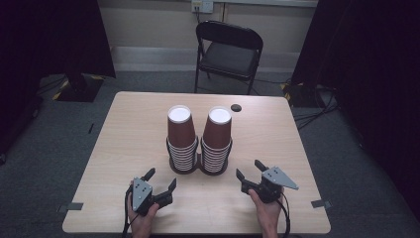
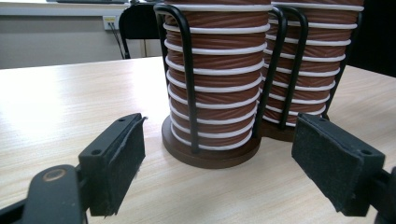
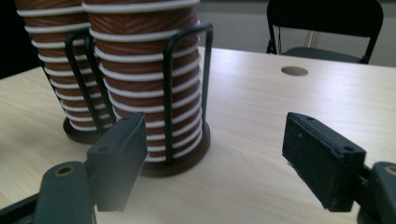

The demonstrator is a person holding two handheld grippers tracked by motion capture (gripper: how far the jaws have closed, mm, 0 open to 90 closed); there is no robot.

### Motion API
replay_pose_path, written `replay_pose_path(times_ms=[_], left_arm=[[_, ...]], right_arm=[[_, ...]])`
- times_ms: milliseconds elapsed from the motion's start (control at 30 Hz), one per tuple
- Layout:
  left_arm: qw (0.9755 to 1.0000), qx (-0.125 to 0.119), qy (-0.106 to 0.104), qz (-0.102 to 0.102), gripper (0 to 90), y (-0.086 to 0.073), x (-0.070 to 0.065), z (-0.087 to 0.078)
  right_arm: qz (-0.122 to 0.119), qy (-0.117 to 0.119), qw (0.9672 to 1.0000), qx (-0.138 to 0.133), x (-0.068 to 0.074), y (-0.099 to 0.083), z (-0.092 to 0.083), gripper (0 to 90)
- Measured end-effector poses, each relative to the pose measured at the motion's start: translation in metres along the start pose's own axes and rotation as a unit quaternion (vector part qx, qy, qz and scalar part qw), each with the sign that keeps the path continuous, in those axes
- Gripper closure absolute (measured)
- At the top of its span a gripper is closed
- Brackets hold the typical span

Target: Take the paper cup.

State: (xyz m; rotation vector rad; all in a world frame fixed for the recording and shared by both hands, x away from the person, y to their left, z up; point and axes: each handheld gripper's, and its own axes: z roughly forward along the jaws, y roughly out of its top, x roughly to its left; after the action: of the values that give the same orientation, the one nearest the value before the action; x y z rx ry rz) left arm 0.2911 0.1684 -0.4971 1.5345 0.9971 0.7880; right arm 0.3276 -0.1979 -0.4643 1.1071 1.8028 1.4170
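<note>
Each hand carries a black two-jaw gripper. The left gripper (image 1: 159, 182) and right gripper (image 1: 250, 170) each bear a grey three-cornered plate on top, dotted with small fasteners. A black cable trails from each body toward the near table edge. The jaws end in flat rectangular blocks with screw holes, faced with dark pads (image 2: 126, 163) frayed at the edges.

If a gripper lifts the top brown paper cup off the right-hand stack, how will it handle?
The top brown ribbed paper cup probably weighs little and dents under hard squeezing. Its ribbed wall should resist slipping. Nested in its stack, it may drag the next cup along.
</note>
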Motion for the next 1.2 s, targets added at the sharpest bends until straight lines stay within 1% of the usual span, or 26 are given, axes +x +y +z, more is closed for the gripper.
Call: replay_pose_path(times_ms=[133,233,267,300,333,400,500,600,667,700,833,900,933,1000,1033,1100,1200], left_arm=[[1.0000,0.002,0.001,0.002,17.1,0.000,0.000,0.000],[1.0000,0.001,0.002,-0.002,17.1,0.000,0.000,0.000],[1.0000,0.000,0.003,-0.005,17.1,0.000,0.000,0.000],[1.0000,0.000,0.004,-0.006,17.1,0.000,0.000,0.000],[1.0000,-0.001,0.001,-0.008,17.1,0.000,0.000,0.000],[1.0000,-0.002,0.003,-0.007,17.1,0.000,0.000,0.000],[1.0000,0.000,0.003,-0.006,17.1,0.000,0.001,0.000],[1.0000,-0.001,0.001,-0.008,17.1,0.000,0.001,0.000],[1.0000,-0.001,0.002,-0.009,17.1,0.000,0.001,0.000],[1.0000,-0.002,0.002,-0.009,17.1,0.000,0.001,0.000],[1.0000,-0.002,0.003,-0.009,17.1,0.000,0.001,0.000],[1.0000,-0.002,0.002,-0.009,17.1,0.000,0.001,0.000],[1.0000,-0.002,0.002,-0.008,17.0,0.000,0.001,0.000],[1.0000,-0.002,0.001,-0.009,16.9,0.000,0.000,0.000],[1.0000,-0.002,0.001,-0.009,16.9,0.000,0.000,0.000],[1.0000,0.000,0.001,-0.008,16.9,0.000,0.001,0.000],[1.0000,0.000,0.001,-0.008,16.9,0.000,0.001,0.000]], right_arm=[[0.004,0.000,0.9999,-0.009,0.003,0.007,0.003,16.7],[0.005,-0.010,0.9999,-0.009,0.005,0.014,0.006,13.5],[0.004,-0.008,0.9999,-0.007,0.006,0.016,0.006,13.4],[0.000,-0.005,0.9999,-0.011,0.006,0.018,0.006,13.5],[0.001,0.001,0.9999,-0.016,0.007,0.019,0.006,14.6],[0.008,0.012,0.9998,-0.016,0.006,0.023,0.006,20.8],[0.003,0.017,0.9996,-0.020,0.006,0.029,0.007,22.8],[0.006,0.034,0.9993,-0.013,0.006,0.037,0.008,26.0],[-0.001,0.036,0.9992,-0.020,0.007,0.043,0.009,27.6],[-0.004,0.041,0.9989,-0.024,0.008,0.045,0.010,28.5],[-0.011,0.048,0.9986,-0.022,0.011,0.053,0.011,29.2],[-0.019,0.048,0.9984,-0.024,0.012,0.055,0.013,29.6],[-0.022,0.048,0.9982,-0.029,0.012,0.056,0.013,30.2],[-0.034,0.048,0.9975,-0.039,0.013,0.059,0.014,34.7],[-0.035,0.050,0.9970,-0.048,0.013,0.060,0.014,34.9],[-0.040,0.049,0.9964,-0.056,0.013,0.063,0.014,36.1],[-0.041,0.059,0.9964,-0.046,0.014,0.070,0.014,37.5]])
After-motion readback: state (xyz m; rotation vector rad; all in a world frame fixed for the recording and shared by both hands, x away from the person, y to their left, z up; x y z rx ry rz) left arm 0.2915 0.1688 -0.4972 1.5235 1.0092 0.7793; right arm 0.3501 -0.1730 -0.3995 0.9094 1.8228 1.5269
